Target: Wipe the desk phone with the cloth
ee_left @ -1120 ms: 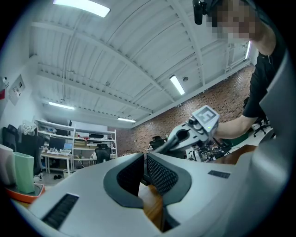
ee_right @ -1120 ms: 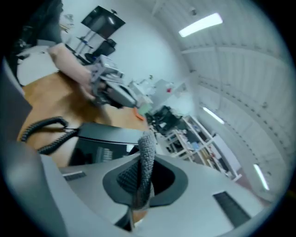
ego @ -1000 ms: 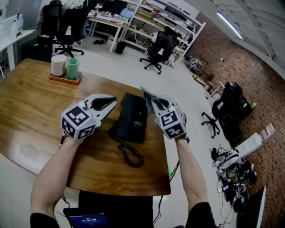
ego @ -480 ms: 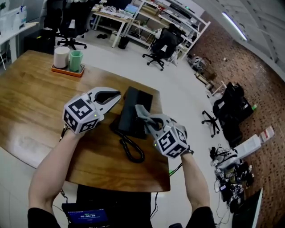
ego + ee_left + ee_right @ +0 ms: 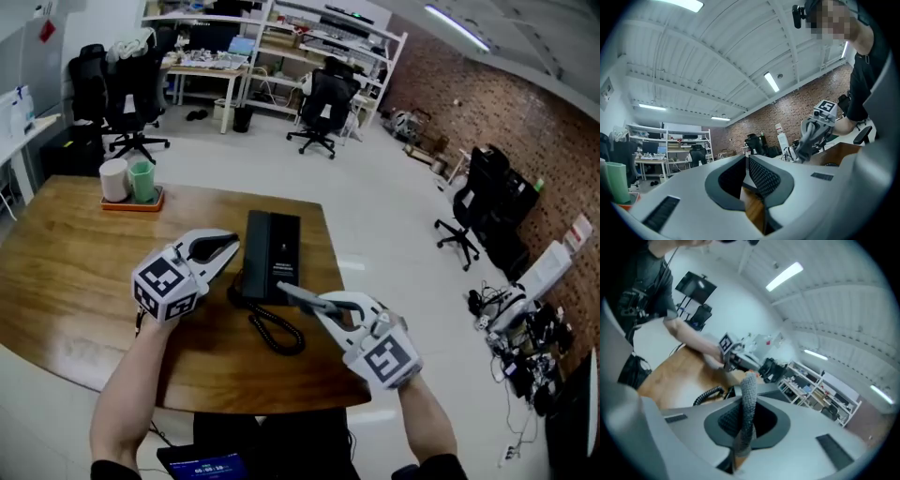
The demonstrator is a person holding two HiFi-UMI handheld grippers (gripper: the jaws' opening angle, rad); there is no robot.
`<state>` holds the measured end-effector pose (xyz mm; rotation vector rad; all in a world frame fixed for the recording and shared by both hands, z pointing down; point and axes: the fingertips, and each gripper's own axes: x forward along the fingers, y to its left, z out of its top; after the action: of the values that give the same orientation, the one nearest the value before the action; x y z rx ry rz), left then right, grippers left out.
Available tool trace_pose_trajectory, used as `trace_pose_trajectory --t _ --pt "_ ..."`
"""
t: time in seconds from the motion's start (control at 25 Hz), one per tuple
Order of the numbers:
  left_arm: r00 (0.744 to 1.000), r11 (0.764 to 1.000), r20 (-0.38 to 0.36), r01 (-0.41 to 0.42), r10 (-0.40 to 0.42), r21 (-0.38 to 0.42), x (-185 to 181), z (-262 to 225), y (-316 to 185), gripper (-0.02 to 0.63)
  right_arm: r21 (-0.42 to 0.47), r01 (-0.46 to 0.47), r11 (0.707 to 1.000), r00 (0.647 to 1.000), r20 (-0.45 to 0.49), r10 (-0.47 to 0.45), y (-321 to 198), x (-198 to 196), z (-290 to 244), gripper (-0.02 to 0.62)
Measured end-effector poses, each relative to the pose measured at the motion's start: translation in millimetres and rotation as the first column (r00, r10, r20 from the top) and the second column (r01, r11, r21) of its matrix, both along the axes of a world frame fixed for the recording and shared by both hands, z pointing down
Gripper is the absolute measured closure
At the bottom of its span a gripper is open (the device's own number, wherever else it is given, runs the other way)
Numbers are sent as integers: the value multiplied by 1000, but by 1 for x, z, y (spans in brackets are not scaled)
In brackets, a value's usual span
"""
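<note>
At the far left of the wooden tabletop (image 5: 66, 272) a tray (image 5: 131, 203) carries a white cup (image 5: 112, 180) and a green cup (image 5: 142, 181) side by side. Nearer the person, the bare left forearm comes up from the lower edge of the head view and slants right. It carries the left gripper (image 5: 232, 247) low over the wood, marker cube toward the person and nose aimed at the left edge of the desk phone (image 5: 274, 253). In the left gripper view its fingers meet at their tips with nothing between them. The black phone lies flat near the middle of the tabletop, long side running away from the person, and its coiled cord (image 5: 274, 330) loops out onto the wood at the near end. To the right, the other forearm rises from the bottom edge and angles left, so the right gripper (image 5: 317, 303) points up and left at the phone's near end, just above the cord. Its fingers are closed on a grey cloth (image 5: 748, 401), which sticks out past the tips as a narrow strip. Whether that strip touches the phone cannot be told. Beyond the tabletop, office chairs (image 5: 323, 98) stand on the pale floor.
</note>
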<state>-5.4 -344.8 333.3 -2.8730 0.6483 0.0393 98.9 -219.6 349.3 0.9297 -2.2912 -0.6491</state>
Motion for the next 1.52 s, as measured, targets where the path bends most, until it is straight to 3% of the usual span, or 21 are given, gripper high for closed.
trace_pose_trajectory --t 0.12,0.2,0.32,0.48,0.6,0.68,0.84,0.96,1.12,1.2,1.36,1.52 --pt "998 997 31 -51 49 64 5 -13 26 598 48 -58 997 951 307 40 36 16 -49 569" --pt "998 989 41 -48 42 141 7 -35 44 598 45 -101 994 898 434 72 58 41 -68 569" --pt "999 975 10 -44 43 220 17 -75 76 598 50 -131 990 821 565 80 93 79 -86 570" --pt "989 948 10 -143 146 285 44 -114 151 598 87 -129 988 744 667 39 137 104 -104 569" --pt "979 942 -53 -175 198 286 56 -129 213 598 151 -123 981 756 655 -6 162 111 -129 571" --pt "968 946 -117 -184 222 267 59 -135 245 598 179 -119 977 744 668 -31 179 114 -146 570" --pt "947 969 -226 -200 229 145 65 -129 289 598 255 -98 962 712 693 -111 210 112 -176 570" --pt "948 974 -231 -201 219 100 73 -126 310 598 308 -92 947 702 695 -158 234 108 -190 571" --pt "954 965 -189 -200 231 172 93 -136 336 598 343 -92 935 719 673 -176 259 116 -195 571" --pt "956 956 -171 -202 240 213 100 -141 349 598 341 -92 935 728 664 -171 268 118 -193 571" --pt "952 953 -163 -224 259 206 118 -141 377 598 317 -102 943 763 633 -130 289 120 -183 572" --pt "957 951 -145 -215 250 221 131 -138 404 598 293 -82 953 774 620 -124 310 125 -177 572"
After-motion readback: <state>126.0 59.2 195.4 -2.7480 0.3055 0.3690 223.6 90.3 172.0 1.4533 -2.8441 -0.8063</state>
